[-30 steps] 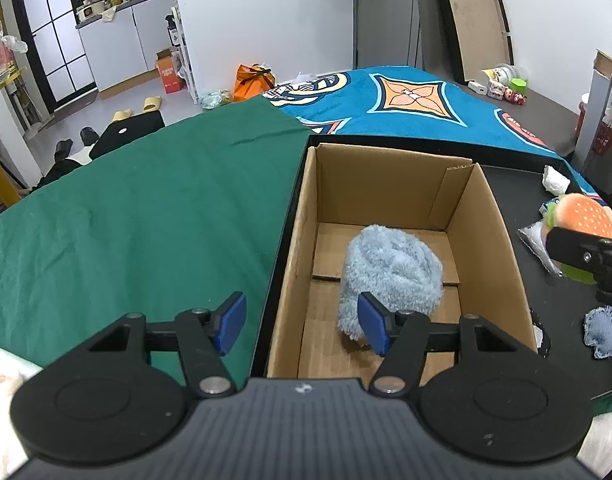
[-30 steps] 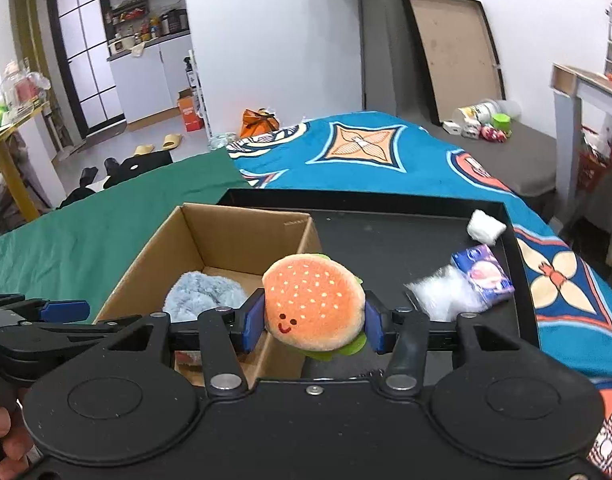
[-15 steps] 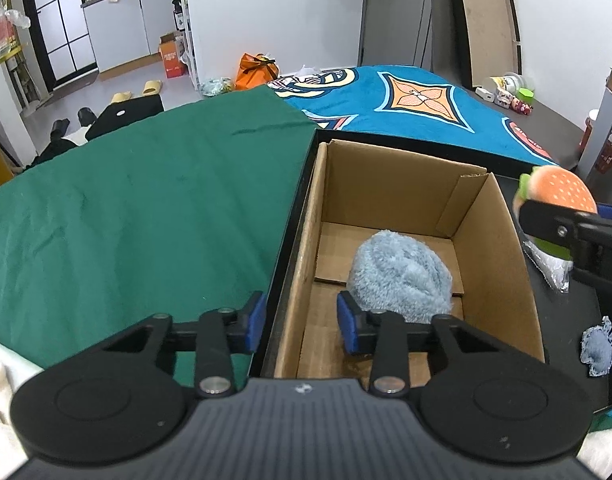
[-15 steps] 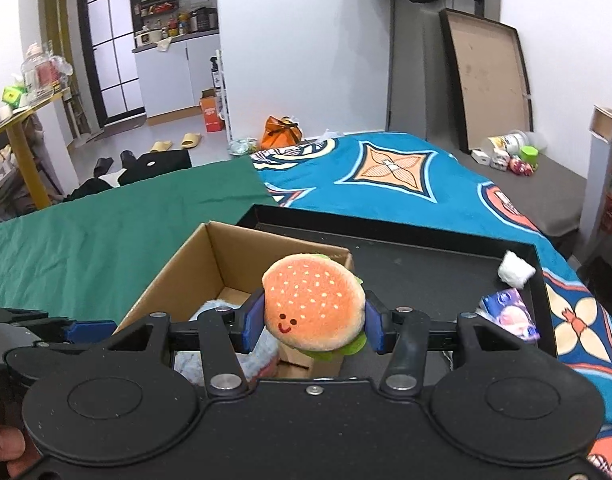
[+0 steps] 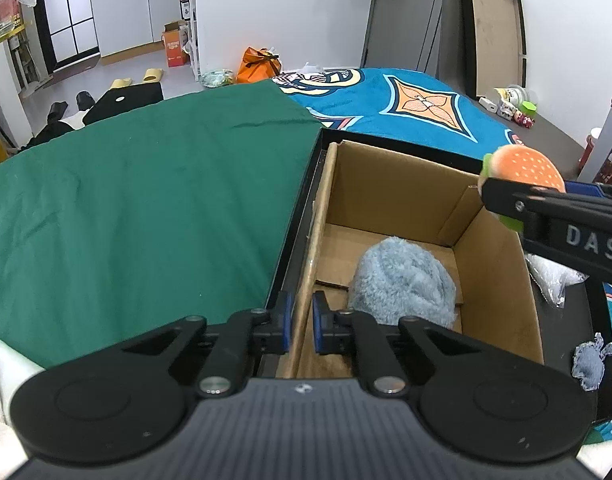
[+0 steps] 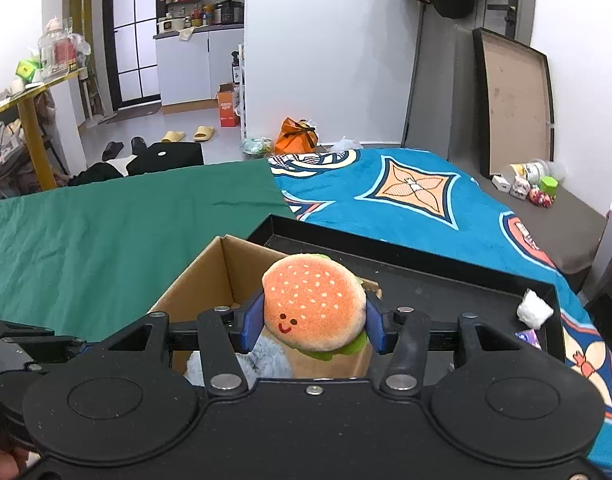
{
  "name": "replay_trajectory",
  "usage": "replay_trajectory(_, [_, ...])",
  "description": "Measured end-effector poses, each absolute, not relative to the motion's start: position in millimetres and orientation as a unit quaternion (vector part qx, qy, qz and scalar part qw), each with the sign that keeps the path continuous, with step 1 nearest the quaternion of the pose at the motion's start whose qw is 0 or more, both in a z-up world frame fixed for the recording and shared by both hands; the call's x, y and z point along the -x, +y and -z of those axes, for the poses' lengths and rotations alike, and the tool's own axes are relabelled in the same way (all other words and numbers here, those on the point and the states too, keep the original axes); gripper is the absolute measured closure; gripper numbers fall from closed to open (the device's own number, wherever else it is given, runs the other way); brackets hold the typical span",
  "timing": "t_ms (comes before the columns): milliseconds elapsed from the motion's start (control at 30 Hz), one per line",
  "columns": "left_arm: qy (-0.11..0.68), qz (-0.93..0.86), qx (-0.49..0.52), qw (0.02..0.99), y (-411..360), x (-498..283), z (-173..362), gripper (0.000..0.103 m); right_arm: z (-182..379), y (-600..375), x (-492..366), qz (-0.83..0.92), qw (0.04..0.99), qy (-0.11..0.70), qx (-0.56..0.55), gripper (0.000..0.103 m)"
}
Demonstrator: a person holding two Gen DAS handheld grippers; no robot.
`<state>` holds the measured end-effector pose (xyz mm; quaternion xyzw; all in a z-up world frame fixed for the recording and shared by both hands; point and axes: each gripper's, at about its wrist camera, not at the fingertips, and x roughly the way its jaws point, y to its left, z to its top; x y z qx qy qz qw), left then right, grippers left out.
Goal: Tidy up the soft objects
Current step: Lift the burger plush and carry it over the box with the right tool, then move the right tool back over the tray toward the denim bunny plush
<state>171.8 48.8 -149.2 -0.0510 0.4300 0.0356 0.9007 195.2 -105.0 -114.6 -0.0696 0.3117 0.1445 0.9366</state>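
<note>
Pinching the cardboard box left wall, left hand-held gripper angled down; right hand-held gripper opening around one burger plush; one blue plush inside

White letters "DAS", cut off at frame edge, on the right gripper body; orange carton print too small, maybe unreadable.

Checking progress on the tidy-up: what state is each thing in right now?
Cardboard box: open, left wall pinched by left tongs.
Blue fluffy toy: lying inside the box.
Burger toy: between the right tongs above the box, jaws opening.
Grey toy: on the black tray, outside the box.
White puff: on the tray.
</note>
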Motion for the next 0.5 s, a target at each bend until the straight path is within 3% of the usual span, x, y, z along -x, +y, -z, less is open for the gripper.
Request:
replay_trajectory(133, [0.431, -0.036, 0.054, 0.9, 50.8, -173.3, 150.5, 0.093, 119.3, -100.2, -197.8, -0.139, 0.934, 0.318, 0.08, 0.03])
replay_trajectory(500, [0.432, -0.038, 0.044, 0.9, 48.5, -173.1, 148.5, 0.089, 128.1, -113.9, -182.3, -0.12, 0.929, 0.344, 0.065, 0.022])
